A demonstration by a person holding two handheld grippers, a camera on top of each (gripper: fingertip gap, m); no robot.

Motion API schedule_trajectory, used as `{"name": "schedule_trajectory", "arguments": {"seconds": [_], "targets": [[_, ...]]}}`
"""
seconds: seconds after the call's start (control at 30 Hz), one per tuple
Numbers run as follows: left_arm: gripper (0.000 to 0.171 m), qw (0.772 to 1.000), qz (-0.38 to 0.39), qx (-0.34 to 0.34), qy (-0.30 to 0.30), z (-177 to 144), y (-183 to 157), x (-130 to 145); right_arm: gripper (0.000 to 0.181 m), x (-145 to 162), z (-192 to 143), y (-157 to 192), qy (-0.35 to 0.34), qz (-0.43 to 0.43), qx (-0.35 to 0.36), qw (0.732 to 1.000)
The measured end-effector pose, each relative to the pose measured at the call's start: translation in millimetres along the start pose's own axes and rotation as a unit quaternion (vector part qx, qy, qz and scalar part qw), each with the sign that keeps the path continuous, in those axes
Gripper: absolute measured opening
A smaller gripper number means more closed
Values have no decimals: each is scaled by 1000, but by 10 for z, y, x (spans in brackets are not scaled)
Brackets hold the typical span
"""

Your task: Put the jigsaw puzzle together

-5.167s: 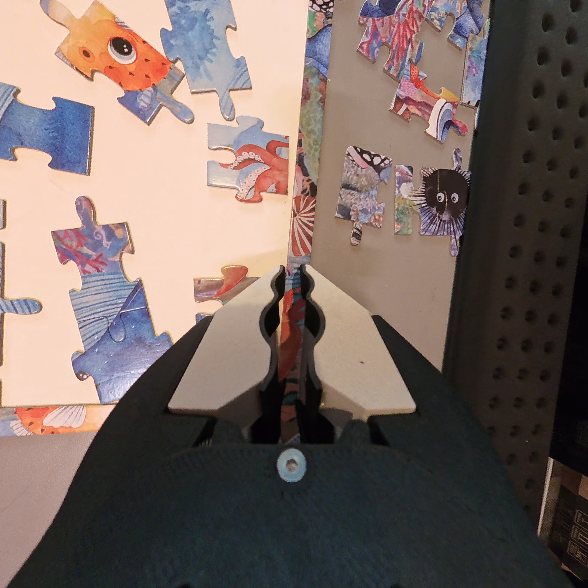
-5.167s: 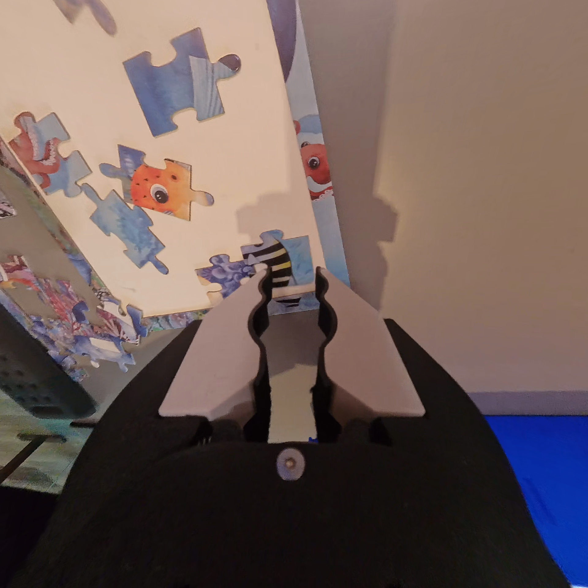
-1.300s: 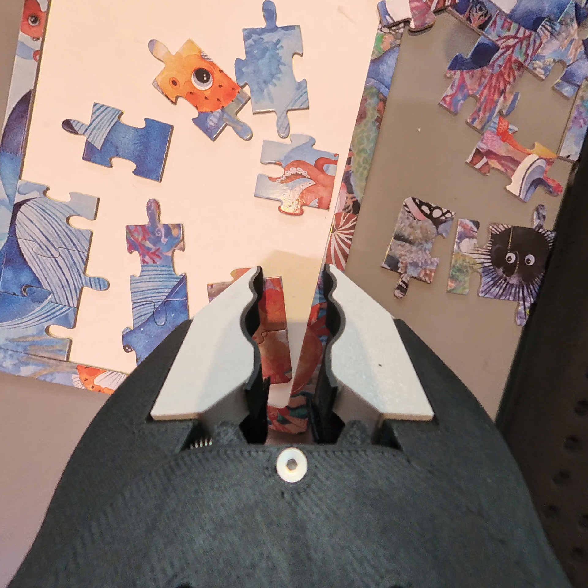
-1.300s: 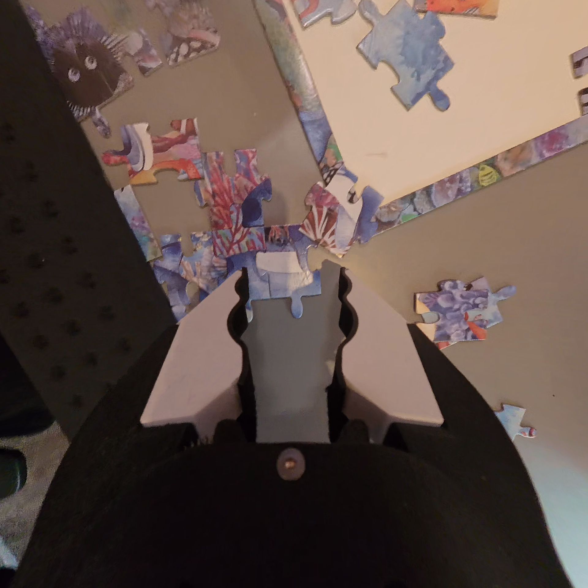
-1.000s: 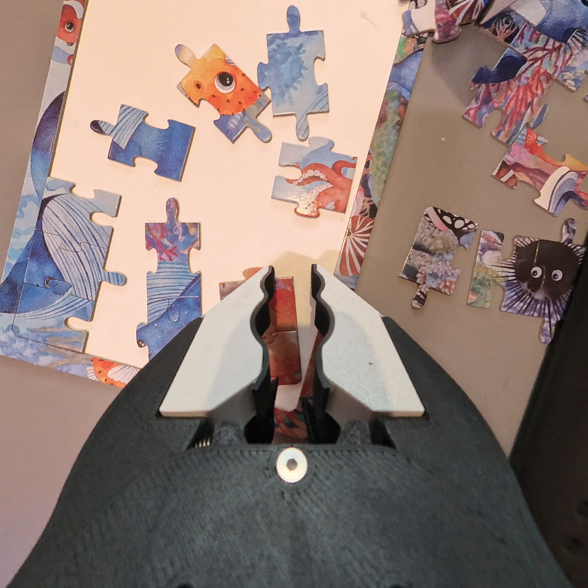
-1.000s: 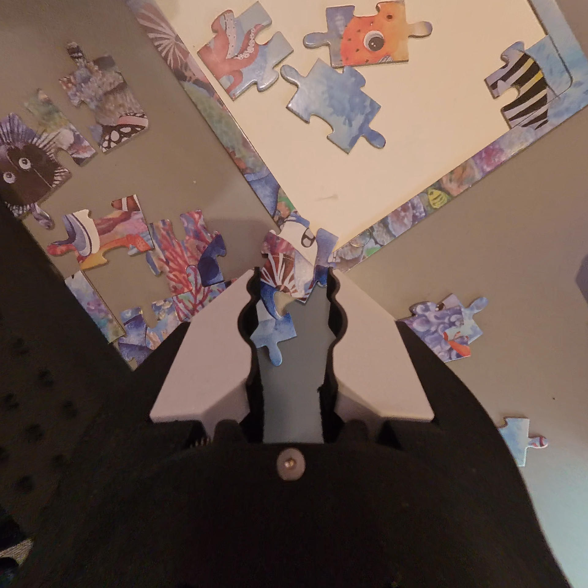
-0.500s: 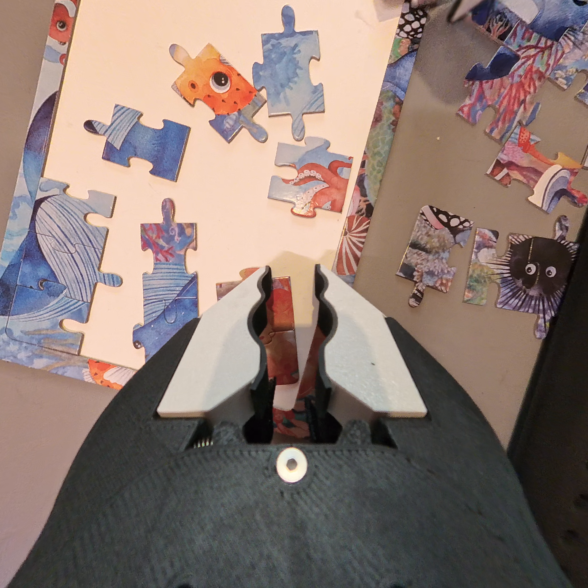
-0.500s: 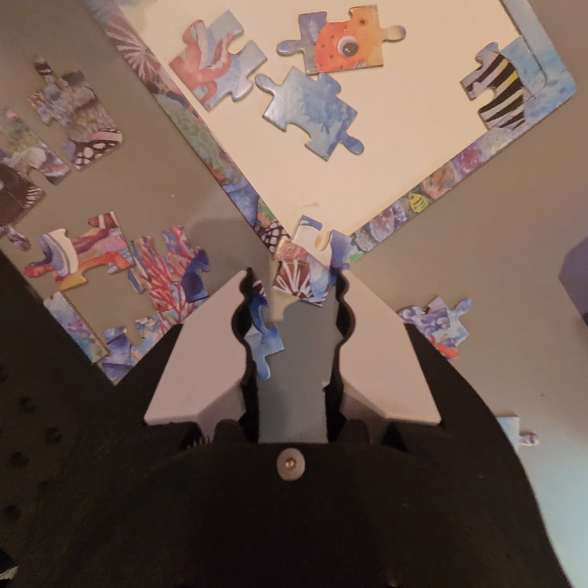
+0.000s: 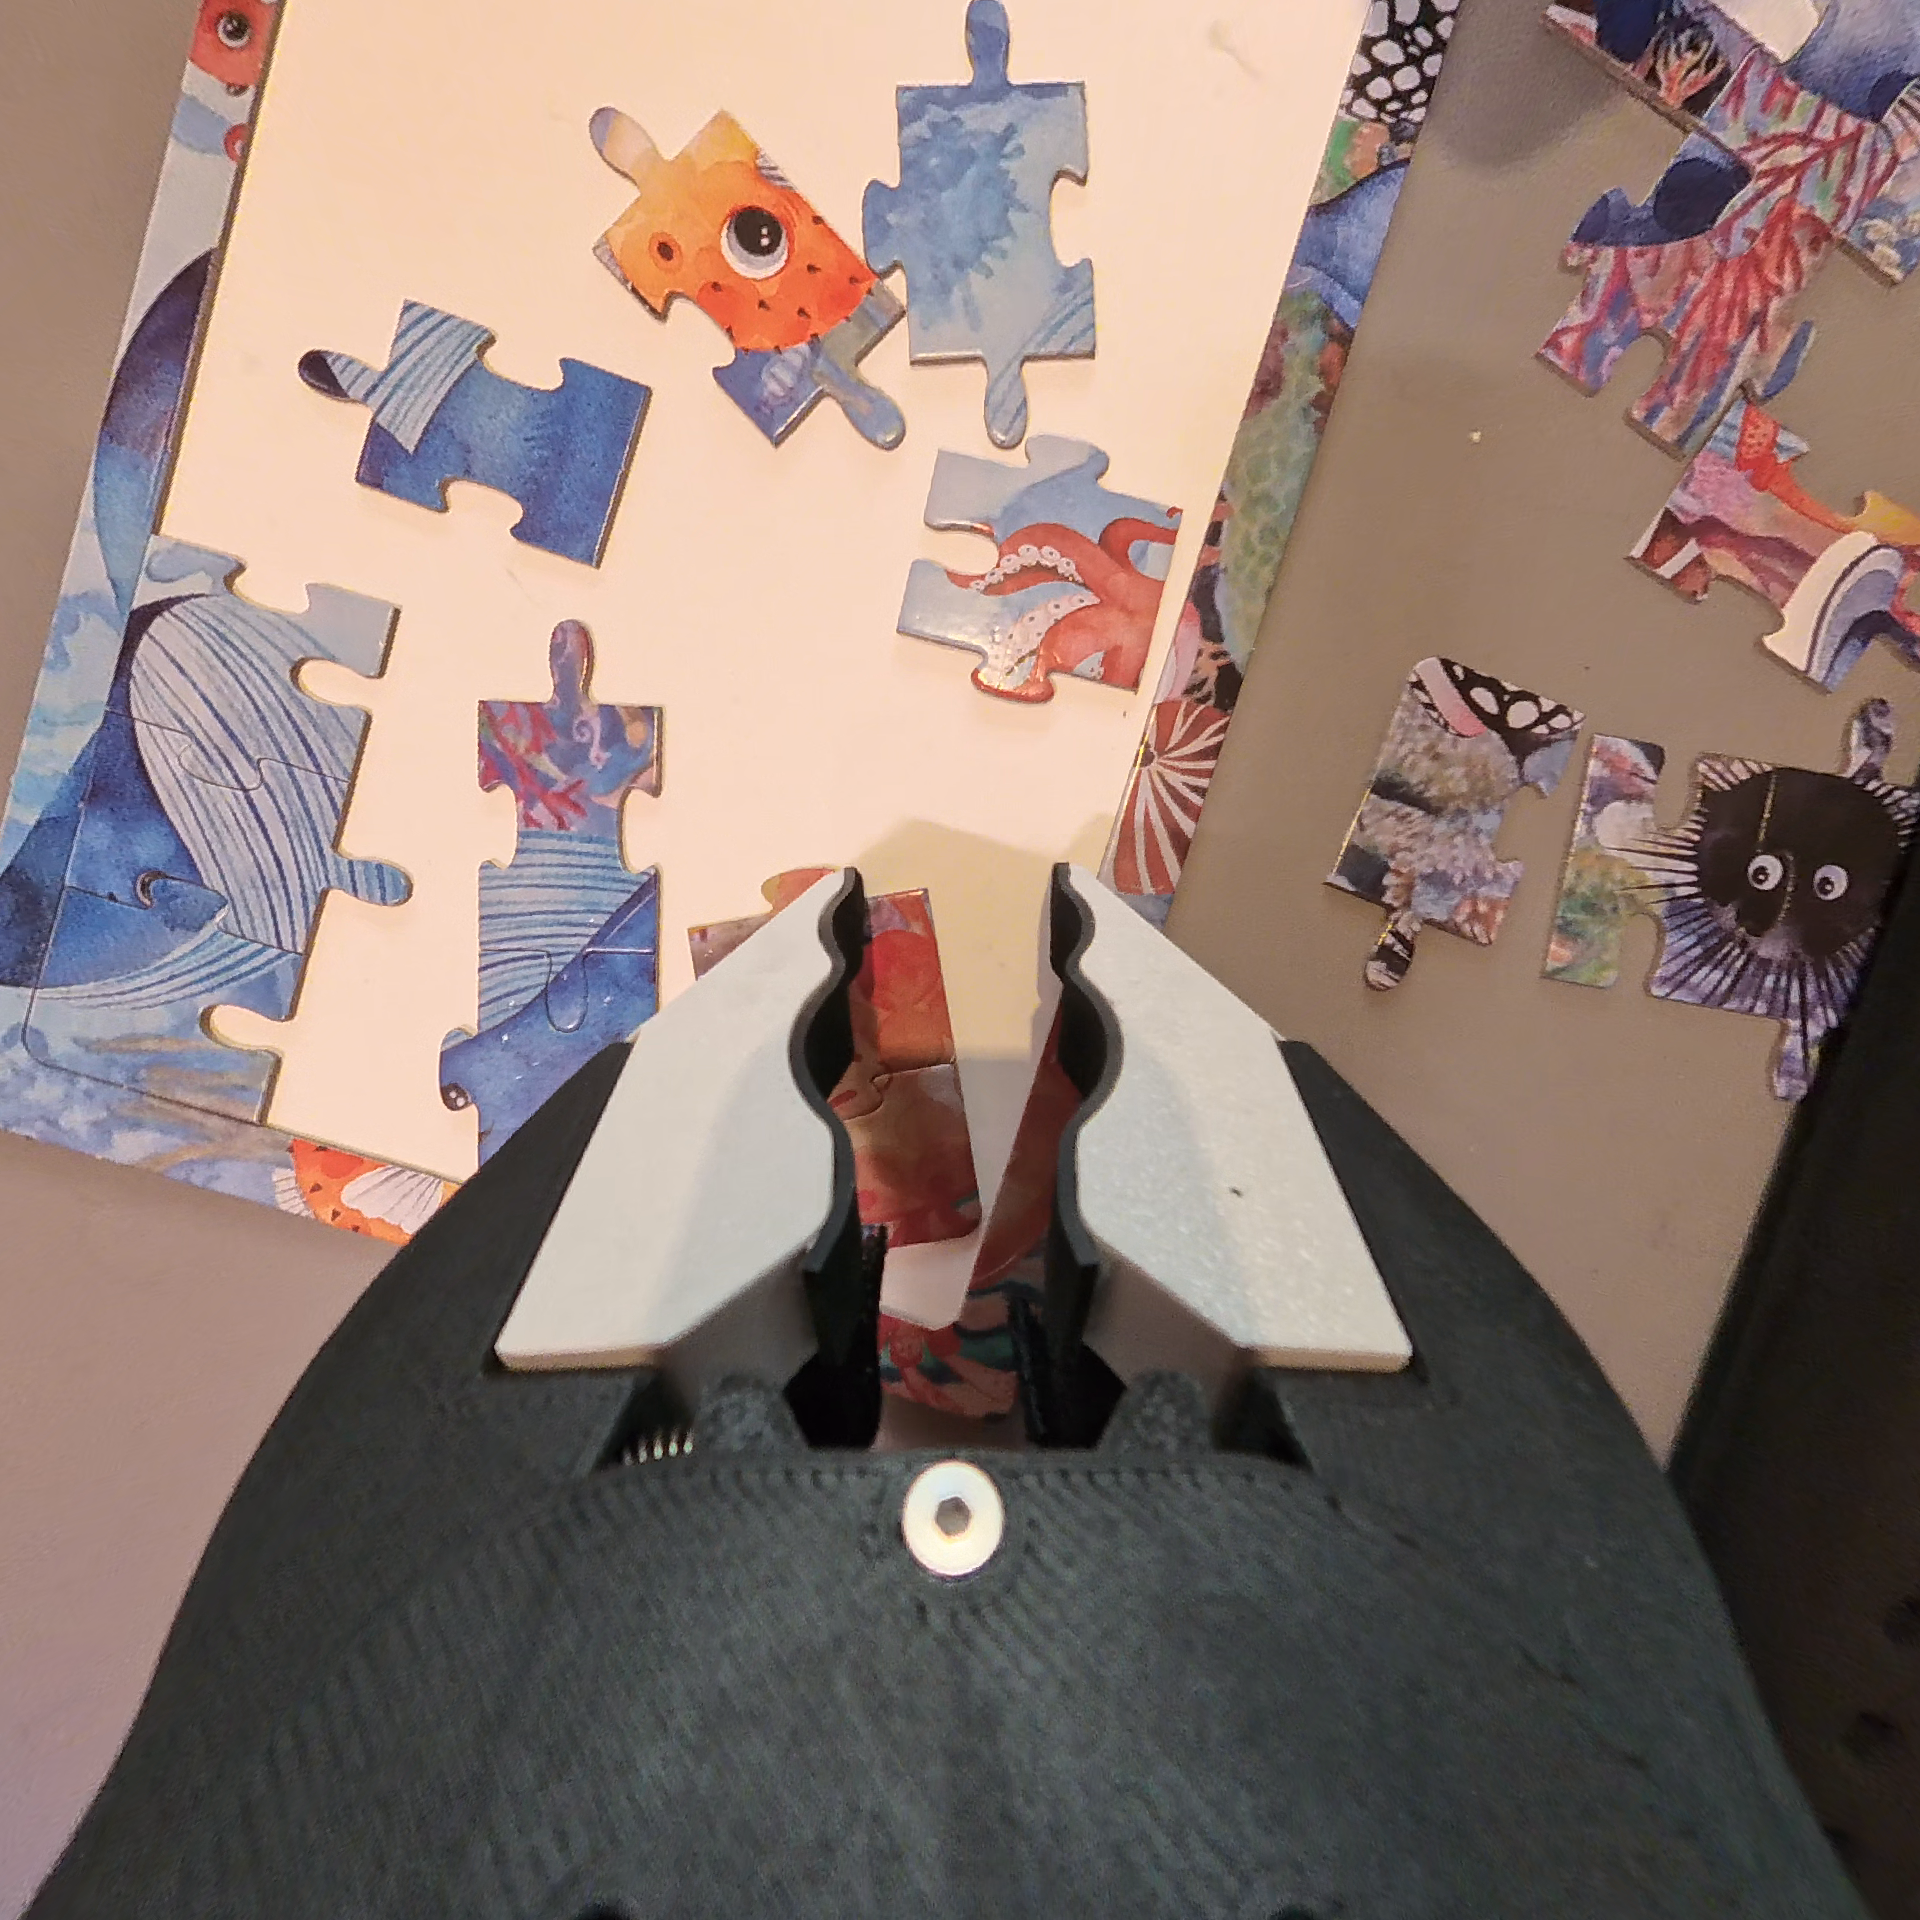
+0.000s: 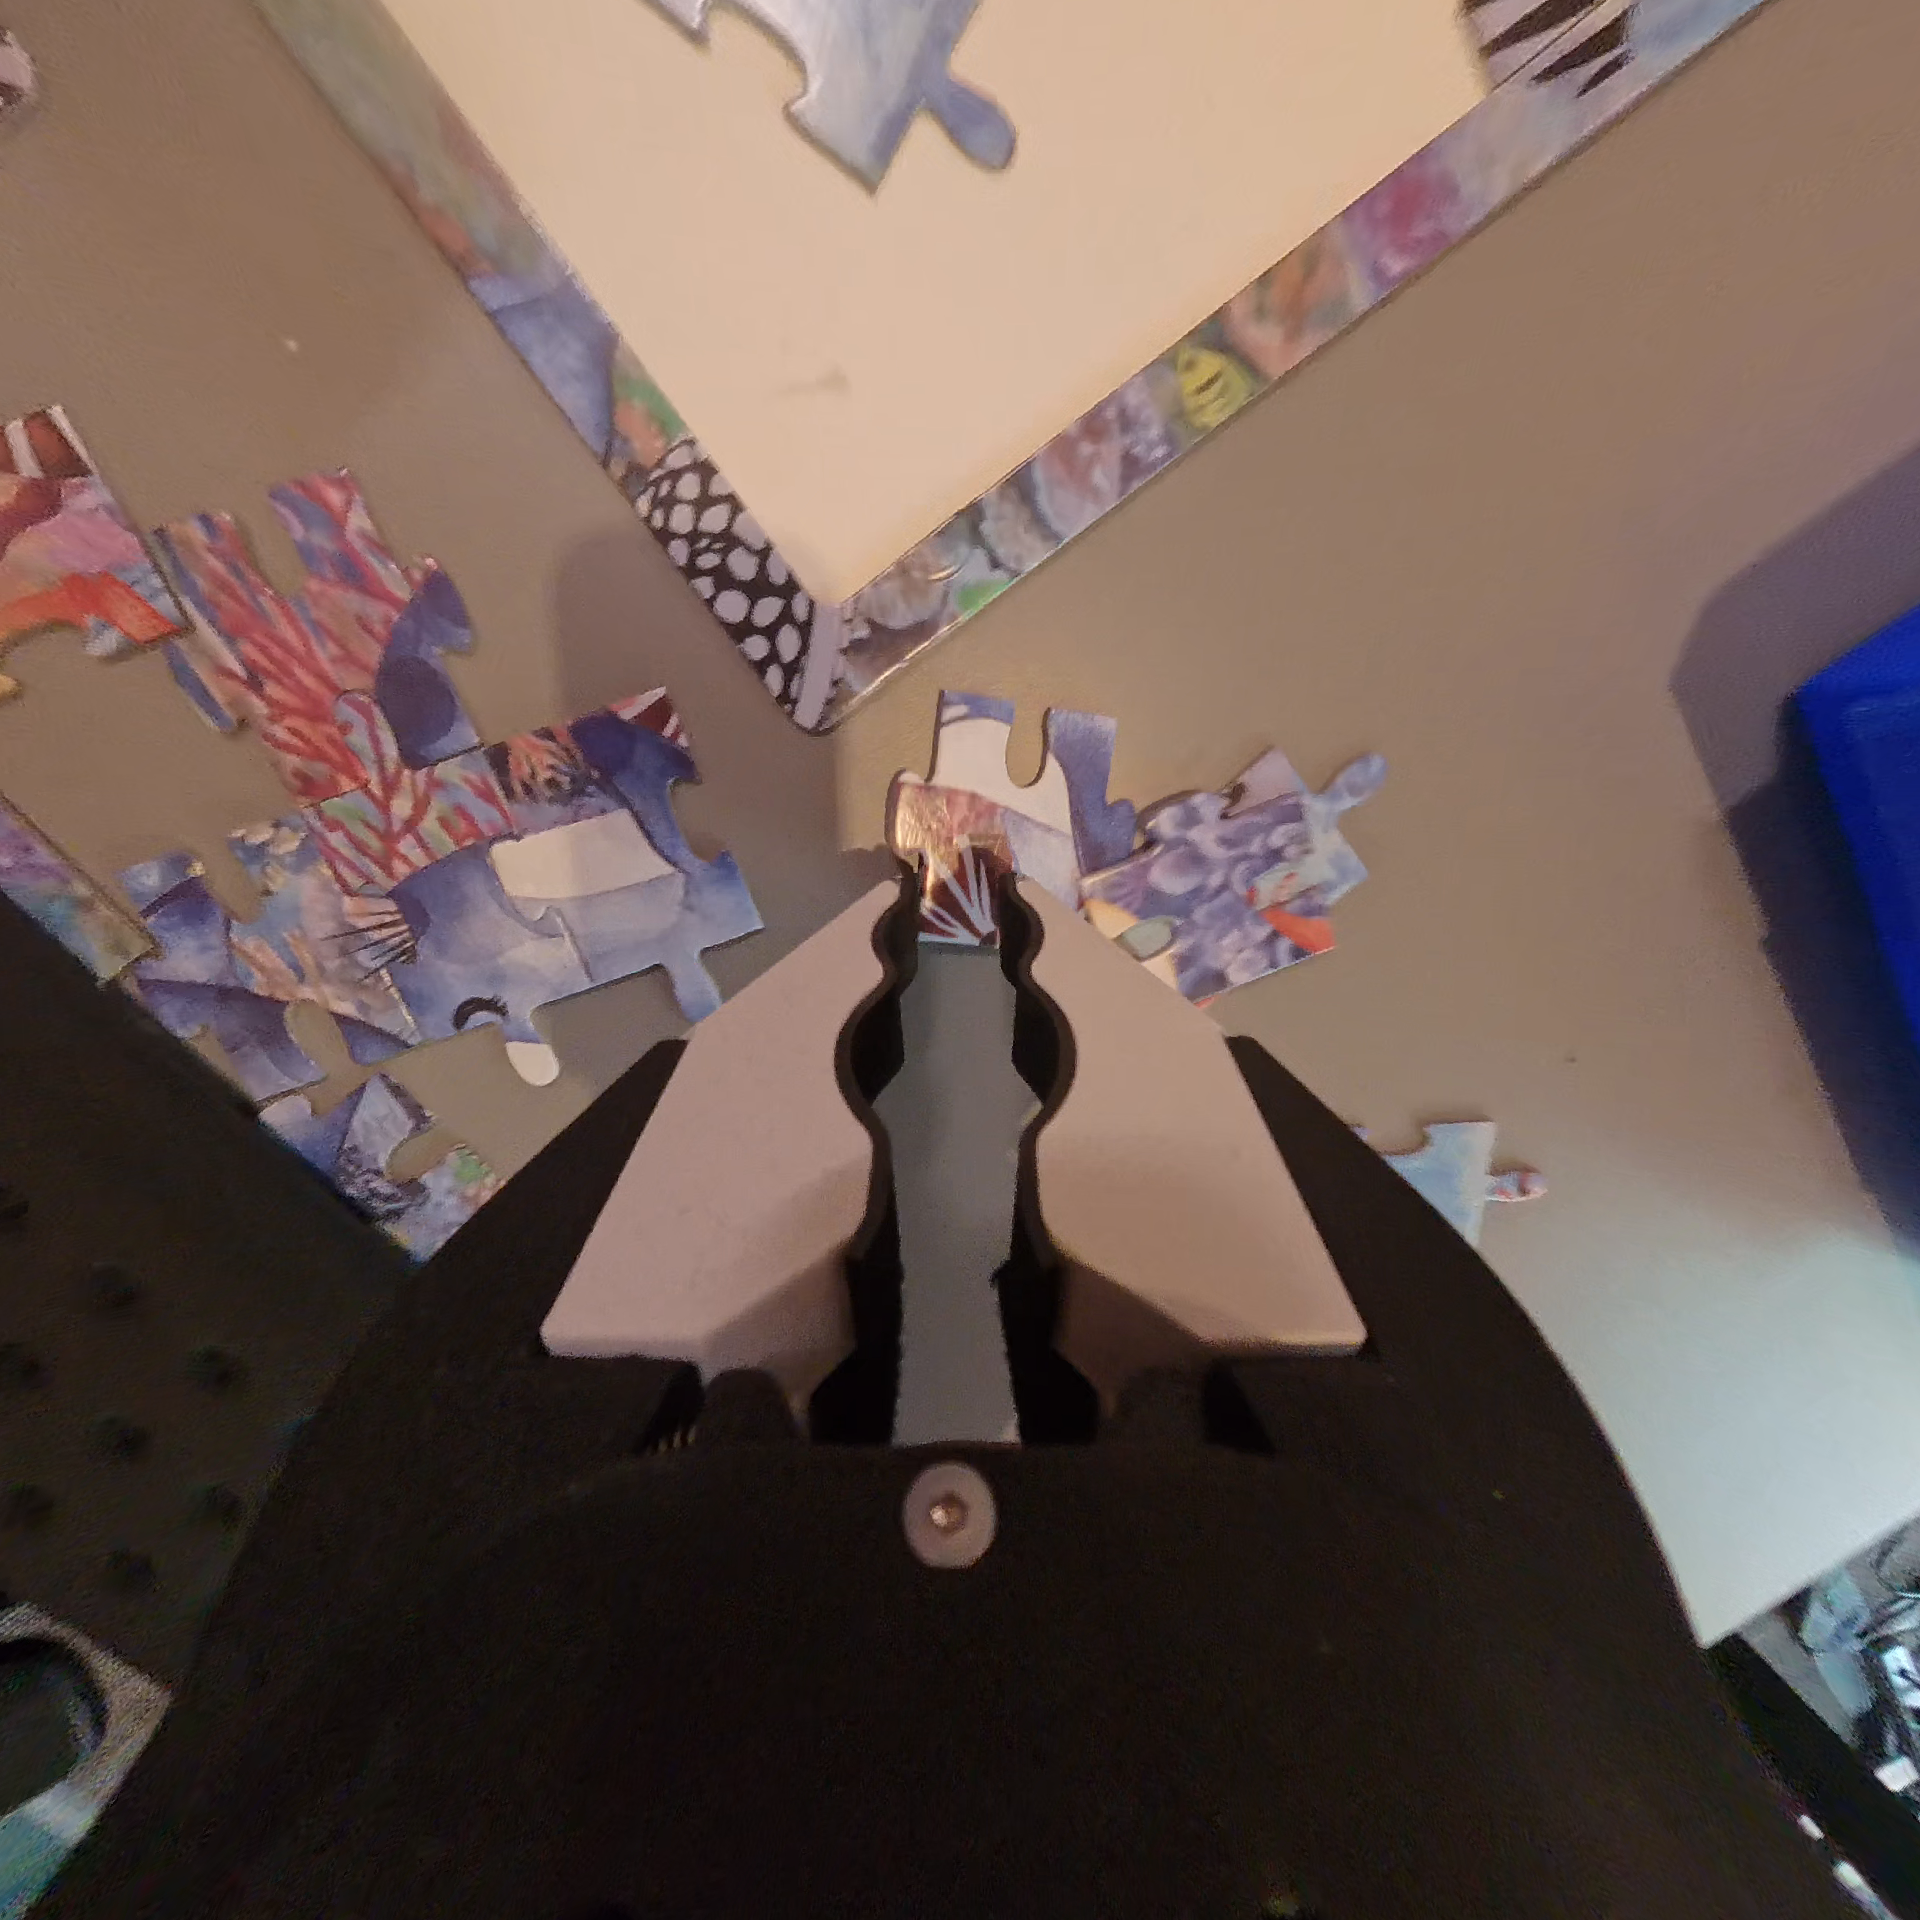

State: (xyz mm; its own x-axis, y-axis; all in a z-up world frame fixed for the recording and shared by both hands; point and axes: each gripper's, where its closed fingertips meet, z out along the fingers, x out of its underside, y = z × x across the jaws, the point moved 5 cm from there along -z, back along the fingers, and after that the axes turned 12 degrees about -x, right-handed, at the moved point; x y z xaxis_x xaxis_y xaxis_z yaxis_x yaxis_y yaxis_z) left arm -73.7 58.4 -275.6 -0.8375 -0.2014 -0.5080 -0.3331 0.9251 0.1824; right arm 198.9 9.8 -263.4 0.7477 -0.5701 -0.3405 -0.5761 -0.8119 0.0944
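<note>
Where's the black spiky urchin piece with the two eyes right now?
In the left wrist view, the black urchin piece lies on the grey table, right of the puzzle tray, close beside a spotted coral piece, near the dark perforated panel.

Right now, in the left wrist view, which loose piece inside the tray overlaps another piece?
The orange fish piece: its lower edge lies over a small blue piece. The octopus piece and the others lie apart.

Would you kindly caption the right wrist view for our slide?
Right gripper closing on a shell-patterned puzzle piece just outside the puzzle tray's corner.
</note>
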Motion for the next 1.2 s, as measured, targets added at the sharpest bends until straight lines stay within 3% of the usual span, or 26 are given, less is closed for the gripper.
{"name": "schedule_trajectory", "arguments": {"seconds": [0.23,0.4,0.67,0.73,0.8,1.2], "targets": [[39,1000,0,-6,6,0,12,8,43,-459,-103,54,-69,-33,-12,997],[40,1000,0,-7,4,-4,0,9,67,-1000,89,-17,-122,-35,-45,991],[39,1000,0,-6,-2,32,-55,-47,63,-1485,622,-131,-95,-38,-70,992],[39,1000,1,-4,-3,30,-55,-62,60,-1527,629,-132,-91,-40,-66,993],[38,1000,3,-2,-2,21,-44,-77,45,-1551,633,-127,-94,-50,-68,992],[38,1000,0,3,-3,36,-13,-198,44,-1434,520,-164,-68,-80,-47,993]]}}
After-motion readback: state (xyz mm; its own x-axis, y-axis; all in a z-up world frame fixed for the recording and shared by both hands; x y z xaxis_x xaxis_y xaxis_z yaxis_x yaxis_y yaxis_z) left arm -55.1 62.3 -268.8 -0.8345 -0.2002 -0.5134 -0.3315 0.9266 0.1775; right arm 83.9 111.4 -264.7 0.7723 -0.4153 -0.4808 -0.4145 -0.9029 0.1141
